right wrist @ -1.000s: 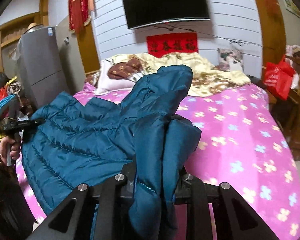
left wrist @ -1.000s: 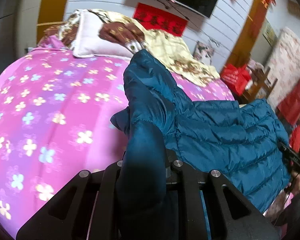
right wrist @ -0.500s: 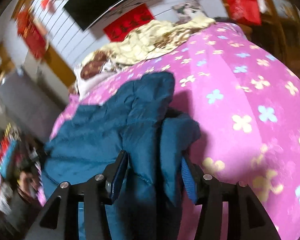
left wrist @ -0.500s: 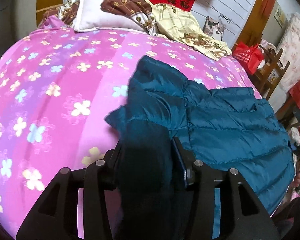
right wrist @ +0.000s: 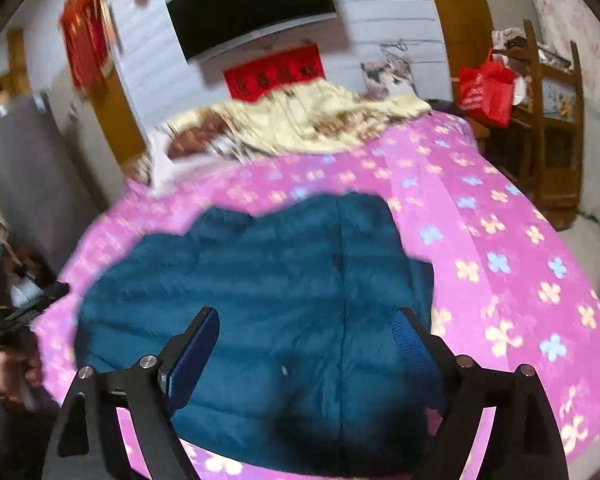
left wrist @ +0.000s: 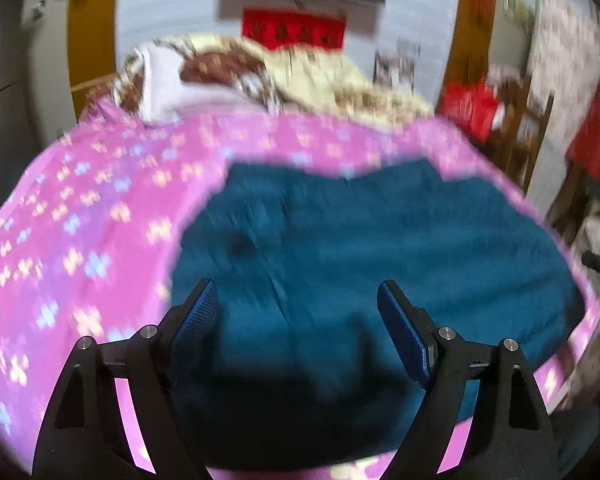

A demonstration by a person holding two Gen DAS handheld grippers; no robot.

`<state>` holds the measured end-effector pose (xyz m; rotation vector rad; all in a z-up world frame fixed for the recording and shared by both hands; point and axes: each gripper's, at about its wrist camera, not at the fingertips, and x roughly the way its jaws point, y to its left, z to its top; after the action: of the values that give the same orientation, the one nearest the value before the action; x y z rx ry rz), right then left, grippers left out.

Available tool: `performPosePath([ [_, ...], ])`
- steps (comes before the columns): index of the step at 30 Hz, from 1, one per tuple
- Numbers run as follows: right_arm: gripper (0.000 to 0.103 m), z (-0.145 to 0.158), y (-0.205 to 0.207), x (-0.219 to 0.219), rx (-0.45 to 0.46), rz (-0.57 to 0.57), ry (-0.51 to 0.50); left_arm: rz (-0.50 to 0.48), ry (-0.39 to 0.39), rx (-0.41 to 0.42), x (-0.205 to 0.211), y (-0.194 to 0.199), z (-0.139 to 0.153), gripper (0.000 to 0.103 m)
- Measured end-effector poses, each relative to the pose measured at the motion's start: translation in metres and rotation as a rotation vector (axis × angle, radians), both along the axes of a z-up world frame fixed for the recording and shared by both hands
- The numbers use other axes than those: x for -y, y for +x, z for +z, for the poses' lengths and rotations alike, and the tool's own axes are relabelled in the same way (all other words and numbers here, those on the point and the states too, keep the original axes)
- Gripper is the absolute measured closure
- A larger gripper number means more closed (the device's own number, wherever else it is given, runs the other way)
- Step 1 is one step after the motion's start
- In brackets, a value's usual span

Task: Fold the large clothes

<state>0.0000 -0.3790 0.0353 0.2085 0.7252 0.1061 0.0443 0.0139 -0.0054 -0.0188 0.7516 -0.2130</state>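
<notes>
Red wall banner (right wrist: 274, 77), writing unreadable

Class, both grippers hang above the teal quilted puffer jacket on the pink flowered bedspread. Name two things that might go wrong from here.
1. The teal quilted puffer jacket looks puffy; its fold may spring apart as the left gripper and right gripper open with nothing clamped.
2. Its near hem lies close to the pink flowered bedspread's edge, so it may slide off.

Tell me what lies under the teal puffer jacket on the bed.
The teal puffer jacket lies flat on the pink flowered bedspread, which shows around it on all visible sides. Whatever sits directly beneath the jacket is covered, so nothing else can be confirmed there.
</notes>
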Motion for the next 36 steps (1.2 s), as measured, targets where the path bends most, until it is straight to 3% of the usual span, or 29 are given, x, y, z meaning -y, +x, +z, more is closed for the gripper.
performPosePath([
  [3, 0.016, -0.043, 0.012, -0.011, -0.13, -0.008, -0.028, 0.026, 0.029, -0.081, 0.014, 0.006, -0.034, 0.019],
  [5, 0.012, -0.068, 0.017, -0.013, -0.172, -0.014, -0.047, 0.046, 0.034, -0.065, 0.016, 0.004, -0.042, 0.015],
  [7, 0.0, -0.077, 0.013, -0.01, -0.144, -0.034, -0.017, 0.074, 0.035, -0.071, 0.015, 0.006, -0.045, 0.003],
  [8, 0.0, -0.08, 0.012, -0.007, -0.139, -0.048, -0.006, 0.089, 0.035, -0.076, 0.014, 0.007, -0.047, 0.0],
  [13, 0.0, -0.084, 0.011, -0.006, -0.126, -0.068, 0.002, 0.099, -0.11, -0.108, -0.005, 0.014, -0.057, 0.0],
  [17, 0.0, -0.083, 0.012, -0.005, -0.124, -0.114, 0.052, 0.105, -0.138, -0.103, -0.002, 0.011, -0.057, 0.0],
  [22, 0.0, -0.062, 0.011, -0.013, -0.189, -0.136, 0.027, 0.09, -0.035, -0.164, 0.012, 0.003, -0.041, 0.0],
  [26, 0.0, -0.019, -0.033, -0.032, -0.132, -0.125, -0.024, 0.116, 0.039, -0.175, 0.028, -0.031, -0.018, 0.0],
  [31, 0.0, 0.012, -0.096, -0.059, -0.074, -0.114, -0.106, 0.058, 0.093, -0.081, 0.066, -0.103, 0.019, 0.0],
  [36, 0.0, 0.026, -0.144, -0.072, -0.03, -0.121, -0.138, -0.008, 0.065, -0.036, 0.086, -0.149, 0.042, 0.0],
])
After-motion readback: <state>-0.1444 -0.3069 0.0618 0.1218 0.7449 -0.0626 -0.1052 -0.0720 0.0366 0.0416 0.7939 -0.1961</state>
